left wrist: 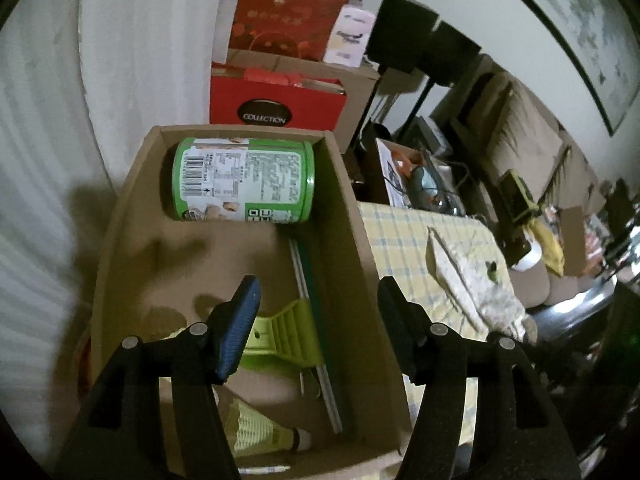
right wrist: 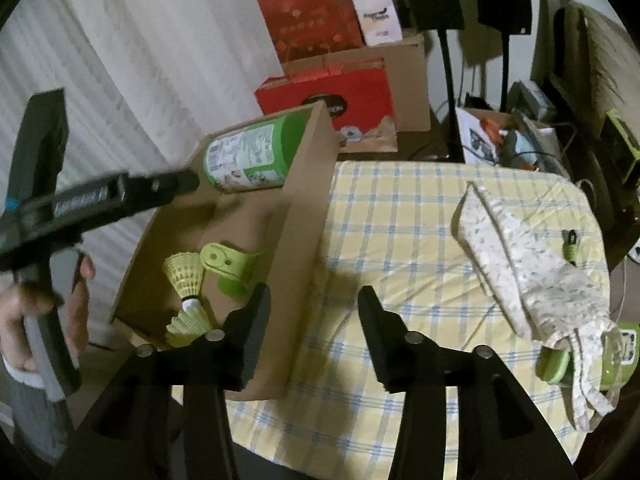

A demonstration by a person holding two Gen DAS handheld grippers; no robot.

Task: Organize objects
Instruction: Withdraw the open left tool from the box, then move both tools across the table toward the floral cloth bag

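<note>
With both the left gripper (left wrist: 320,304) and right gripper (right wrist: 314,308) being held open and empty, the soft, light pouch (right wrist: 532,264) is lying on the cloth (right wrist: 380,232) beside the box (right wrist: 296,208), likely best pinched at its stiffer folded edge.

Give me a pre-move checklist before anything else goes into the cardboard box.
1. Left gripper open and holding nothing: ok.
2. Right gripper open and holding nothing: ok.
3. Cardboard box resting on the checked tablecloth: ok.
4. Green can lying on its side at the box's far end, floor in front of it bare: ok.
5. Fabric pouch and the small green clip beside it out of the box: not ok.
6. Green container under the pouch's end, free to lift: cannot tell.
</note>
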